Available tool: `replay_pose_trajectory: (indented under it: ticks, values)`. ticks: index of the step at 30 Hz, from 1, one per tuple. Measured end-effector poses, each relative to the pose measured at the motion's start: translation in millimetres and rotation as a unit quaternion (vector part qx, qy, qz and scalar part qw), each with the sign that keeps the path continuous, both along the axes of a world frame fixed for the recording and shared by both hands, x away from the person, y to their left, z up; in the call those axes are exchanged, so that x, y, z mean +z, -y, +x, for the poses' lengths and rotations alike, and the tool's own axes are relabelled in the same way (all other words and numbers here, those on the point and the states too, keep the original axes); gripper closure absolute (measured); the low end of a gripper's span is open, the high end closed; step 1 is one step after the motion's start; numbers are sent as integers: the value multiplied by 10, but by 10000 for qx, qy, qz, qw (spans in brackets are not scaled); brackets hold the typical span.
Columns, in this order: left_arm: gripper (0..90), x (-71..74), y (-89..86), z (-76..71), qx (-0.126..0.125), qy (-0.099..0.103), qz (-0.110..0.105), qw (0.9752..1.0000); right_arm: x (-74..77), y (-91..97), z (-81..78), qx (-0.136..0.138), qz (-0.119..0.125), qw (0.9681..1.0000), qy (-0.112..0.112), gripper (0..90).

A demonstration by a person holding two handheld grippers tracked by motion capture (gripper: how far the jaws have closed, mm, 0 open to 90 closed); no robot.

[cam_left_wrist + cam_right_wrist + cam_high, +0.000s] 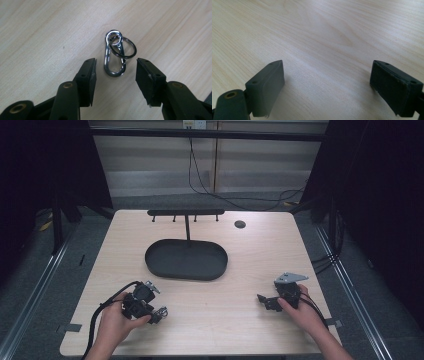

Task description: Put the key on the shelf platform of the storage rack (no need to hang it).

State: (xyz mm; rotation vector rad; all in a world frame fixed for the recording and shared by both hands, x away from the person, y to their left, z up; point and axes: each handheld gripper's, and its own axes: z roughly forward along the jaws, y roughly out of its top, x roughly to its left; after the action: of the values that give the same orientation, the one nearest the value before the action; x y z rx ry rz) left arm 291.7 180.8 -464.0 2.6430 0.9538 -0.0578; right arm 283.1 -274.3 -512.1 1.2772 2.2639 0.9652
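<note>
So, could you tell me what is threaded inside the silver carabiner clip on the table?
A dark split ring passes through the carabiner clip, near its small eyelet. The ring's lower arc runs under the clip's gate side, so that stretch is covered.

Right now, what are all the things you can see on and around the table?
Carabiner clip: one, shiny silver, lying on the table between the left gripper's jaws, not touched.
Key ring: one, dark metal, looped through the clip.
Tray: one, black oval, table middle.
Hook rack: one, black, standing behind the tray.
Table: one, pale wood.
Left gripper: one, black, open.
Right gripper: one, black, open, nothing between its jaws.
</note>
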Motion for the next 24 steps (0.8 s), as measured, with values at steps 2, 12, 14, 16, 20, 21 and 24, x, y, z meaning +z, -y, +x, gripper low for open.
replay_pose_trajectory:
  ticks: [2,12,14,16,20,21,24]
  values:
    - [508,0,16,5,-10,-7,35,10000,-1,1,1,7,0,10000,8,119]
    - [549,-22,90,11,-66,56,250,9996,-1,0,1,5,1,10000,7,119]
    - [572,-23,112,8,-54,99,315,9994,-1,0,1,5,3,10000,5,119]
    - [586,-20,137,15,-111,171,397,9990,-1,1,2,8,-1,10000,9,119]
    - [642,-27,197,4,-110,376,417,9984,-1,1,1,8,0,10000,9,119]
    - [660,-27,207,3,-85,355,408,9985,-1,0,1,5,2,10000,5,119]
    - [678,-23,218,16,-1,322,432,9985,-1,0,1,8,1,10000,8,119]
